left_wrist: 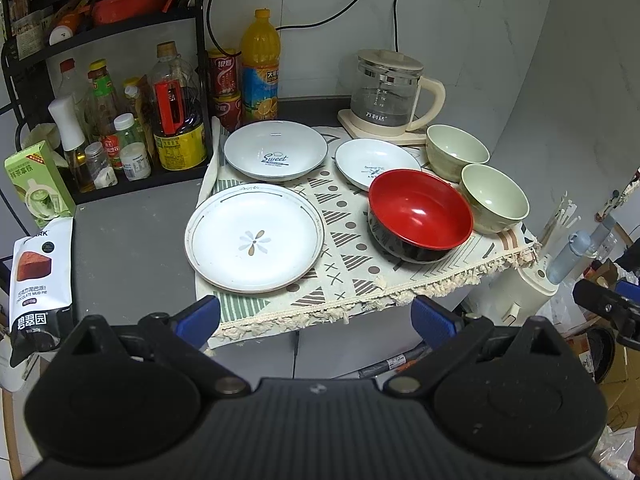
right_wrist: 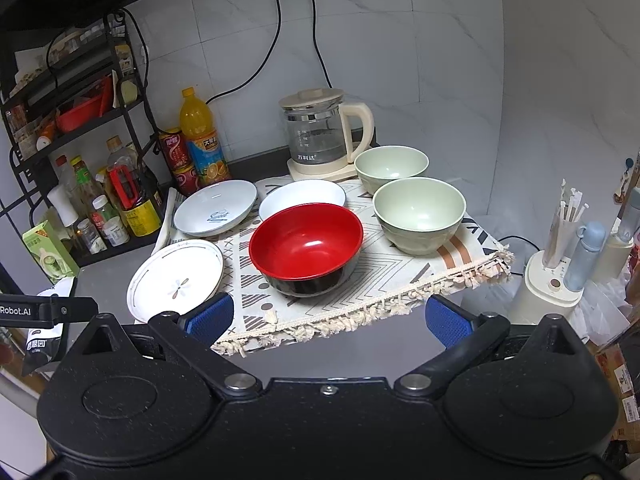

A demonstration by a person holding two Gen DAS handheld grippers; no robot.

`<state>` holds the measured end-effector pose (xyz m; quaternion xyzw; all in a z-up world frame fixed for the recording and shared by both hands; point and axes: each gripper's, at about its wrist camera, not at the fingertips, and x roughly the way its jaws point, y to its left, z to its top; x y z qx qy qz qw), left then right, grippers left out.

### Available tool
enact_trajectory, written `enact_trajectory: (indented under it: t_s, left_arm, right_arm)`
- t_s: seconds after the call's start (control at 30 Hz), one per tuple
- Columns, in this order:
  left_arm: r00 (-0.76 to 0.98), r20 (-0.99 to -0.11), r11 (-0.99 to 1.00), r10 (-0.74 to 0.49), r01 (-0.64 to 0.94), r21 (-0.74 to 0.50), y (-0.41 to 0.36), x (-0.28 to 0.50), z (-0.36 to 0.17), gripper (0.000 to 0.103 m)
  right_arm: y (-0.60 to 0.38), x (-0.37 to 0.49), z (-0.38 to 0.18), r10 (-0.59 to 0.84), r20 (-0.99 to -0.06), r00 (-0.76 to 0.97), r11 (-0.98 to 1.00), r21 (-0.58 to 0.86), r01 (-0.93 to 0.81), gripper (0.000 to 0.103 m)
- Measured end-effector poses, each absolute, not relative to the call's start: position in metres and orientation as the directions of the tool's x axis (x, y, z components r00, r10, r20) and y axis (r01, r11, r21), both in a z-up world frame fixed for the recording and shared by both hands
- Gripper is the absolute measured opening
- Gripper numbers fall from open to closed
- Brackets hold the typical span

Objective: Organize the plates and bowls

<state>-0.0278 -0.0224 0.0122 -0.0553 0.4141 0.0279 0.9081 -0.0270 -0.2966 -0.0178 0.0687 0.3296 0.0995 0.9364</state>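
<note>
On a patterned cloth lie a flower-print plate, a deep "Sweet" plate, a smaller white plate, a red-and-black bowl and two pale green bowls. My left gripper hovers open before the cloth's front edge, holding nothing. My right gripper is open too, just short of the red bowl.
A glass kettle stands at the back. A black rack of bottles and jars fills the left side. Snack packs sit front left. A white utensil holder stands off the counter's right edge.
</note>
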Motion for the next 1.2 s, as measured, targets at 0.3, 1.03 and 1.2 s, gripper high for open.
enact_trajectory:
  t_s: [0.3, 1.03, 1.2]
  left_arm:
    - [0.663, -0.748, 0.991, -0.003, -0.099, -0.092, -0.027, -0.028, 0.010, 0.101]
    - [0.661, -0.750, 0.992, 0.014, -0.106, -0.075, -0.035, -0.036, 0.011, 0.101]
    - [0.662, -0.749, 0.992, 0.011, -0.102, -0.075, -0.037, -0.036, 0.013, 0.101]
  right_arm:
    - [-0.308, -0.031, -0.025, 0.217, -0.615, 0.758, 0.974, 0.192, -0.124, 0.103]
    - [-0.323, -0.039, -0.026, 0.204, -0.611, 0.765, 0.975, 0.195, -0.104, 0.103]
    - [-0.321, -0.041, -0.024, 0.198, -0.610, 0.767, 0.977, 0.184, -0.105, 0.103]
